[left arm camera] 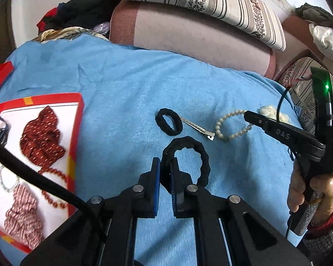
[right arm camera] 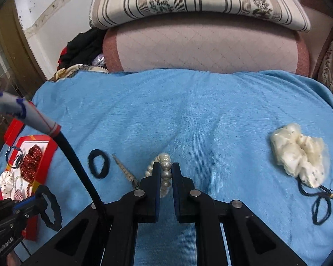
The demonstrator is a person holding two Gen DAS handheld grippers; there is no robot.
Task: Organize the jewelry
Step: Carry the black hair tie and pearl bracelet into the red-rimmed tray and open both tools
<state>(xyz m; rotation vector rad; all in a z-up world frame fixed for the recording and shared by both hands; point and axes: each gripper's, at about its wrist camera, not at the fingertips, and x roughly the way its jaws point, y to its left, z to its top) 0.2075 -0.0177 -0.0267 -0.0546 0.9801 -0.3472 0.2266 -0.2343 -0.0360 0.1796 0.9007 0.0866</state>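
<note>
My left gripper (left arm camera: 164,166) is shut on a black ruffled hair tie (left arm camera: 197,153) and holds it over the blue towel; it also shows in the right wrist view (right arm camera: 52,210). My right gripper (right arm camera: 166,170) is shut on a pearl bracelet (right arm camera: 164,166), also seen in the left wrist view (left arm camera: 226,126). A smaller black hair band (left arm camera: 169,122) and a metal hair clip (left arm camera: 197,129) lie between them. A red-rimmed white tray (left arm camera: 74,133) at the left holds scrunchies and a red bead bracelet (left arm camera: 53,177).
A cream scrunchie (right arm camera: 299,155) and a dark blue cord (right arm camera: 320,208) lie on the towel (right arm camera: 211,115) at the right. Pink and striped cushions (right arm camera: 199,46) are stacked behind, with dark clothes (right arm camera: 82,46) beside them.
</note>
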